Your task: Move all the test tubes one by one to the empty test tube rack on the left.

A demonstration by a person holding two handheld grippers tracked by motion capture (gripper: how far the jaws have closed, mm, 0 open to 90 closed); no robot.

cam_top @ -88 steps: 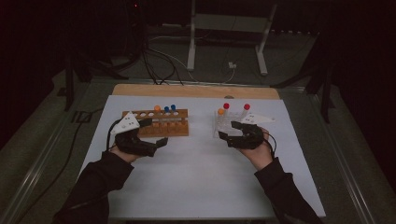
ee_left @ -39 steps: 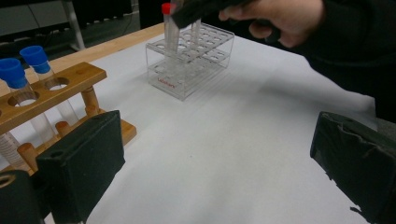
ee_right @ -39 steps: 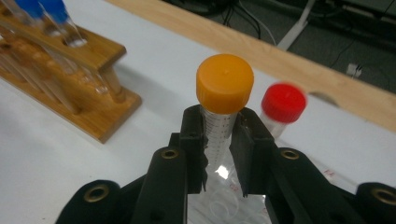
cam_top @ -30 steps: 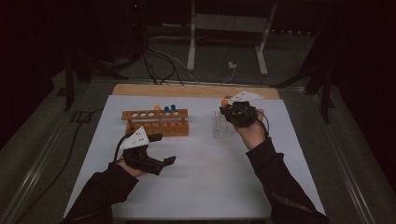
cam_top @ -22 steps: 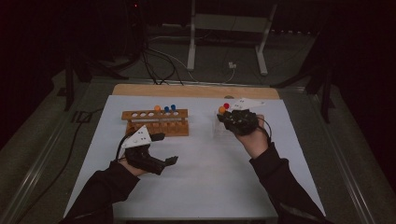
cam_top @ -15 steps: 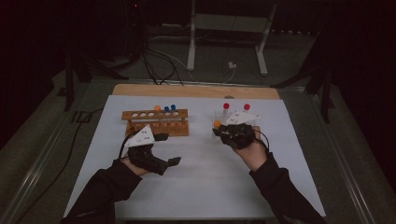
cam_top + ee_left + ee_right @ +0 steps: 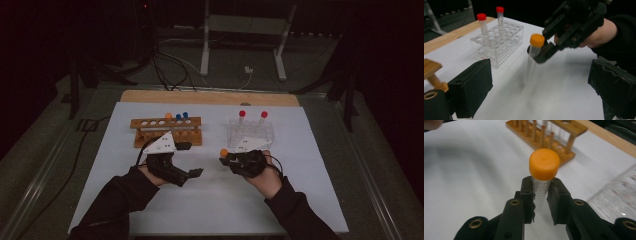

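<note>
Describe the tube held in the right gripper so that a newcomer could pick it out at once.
Start at the clear plastic rack on the white mat's right side. Just in front of it, the right gripper pinches a clear tube below its cap. It alone has an orange cap and sits outside a rack; the rack's two tubes have red caps.

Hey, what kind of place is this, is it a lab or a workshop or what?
Probably a lab-style recording bench in a dark room. Capped sample tubes stand in a wooden rack and a clear plastic rack on a white-covered table, and the right gripper holds an orange-capped tube.
</note>
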